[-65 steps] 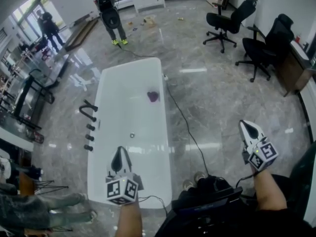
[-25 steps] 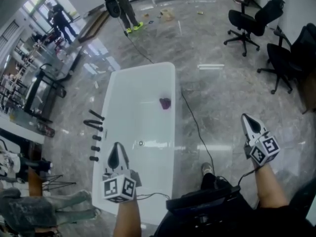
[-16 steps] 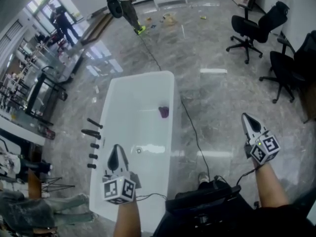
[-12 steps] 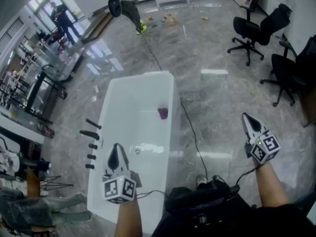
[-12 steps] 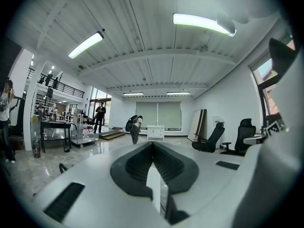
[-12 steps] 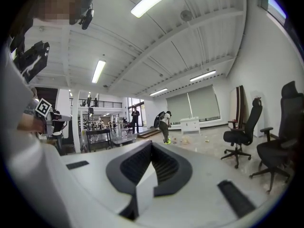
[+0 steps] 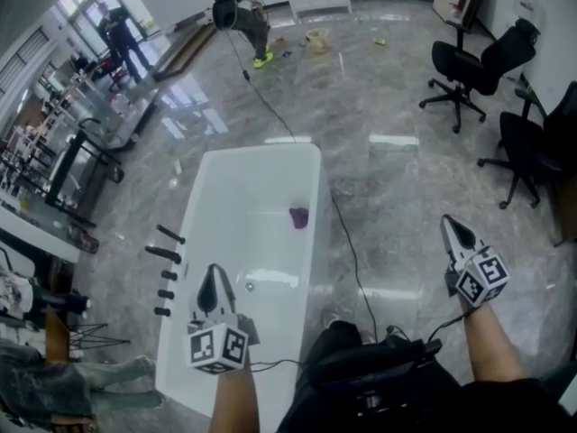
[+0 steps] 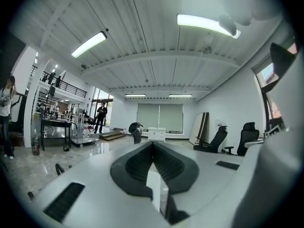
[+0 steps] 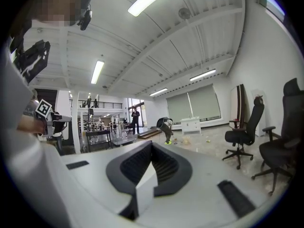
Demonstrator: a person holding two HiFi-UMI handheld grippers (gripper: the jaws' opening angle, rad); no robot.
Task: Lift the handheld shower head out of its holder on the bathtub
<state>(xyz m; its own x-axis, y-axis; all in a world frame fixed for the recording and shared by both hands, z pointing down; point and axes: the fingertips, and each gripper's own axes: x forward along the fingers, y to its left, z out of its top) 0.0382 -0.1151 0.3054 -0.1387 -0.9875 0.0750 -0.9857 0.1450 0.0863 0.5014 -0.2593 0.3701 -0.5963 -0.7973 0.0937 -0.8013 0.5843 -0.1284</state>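
Observation:
A white bathtub [image 7: 225, 350] stands lengthwise in front of me in the head view. Black fittings stand beside its left rim: a long handheld shower head [image 7: 162, 253], a spout bar [image 7: 170, 234] and small knobs [image 7: 166, 294]. My left gripper [image 7: 214, 276] hovers over the tub's near half, right of the fittings and apart from them. It is shut and empty, its jaws meeting at the tip in the left gripper view [image 8: 153, 144]. My right gripper [image 7: 449, 226] is out over the floor, well right of the tub. It is shut with nothing in it [image 9: 151, 142].
A purple object [image 7: 299, 216] lies inside the tub near its drain [image 7: 250, 284]. A black cable [image 7: 347, 242] runs along the floor by the tub's right side. Office chairs [image 7: 469, 70] stand at the right, metal racks [image 7: 68, 170] at the left. A person [image 7: 248, 7] bends over at the back.
The head view has shifted: the tub and its fittings now sit lower in it, and more floor shows beyond. Both grippers stay shut and keep their places in the view.

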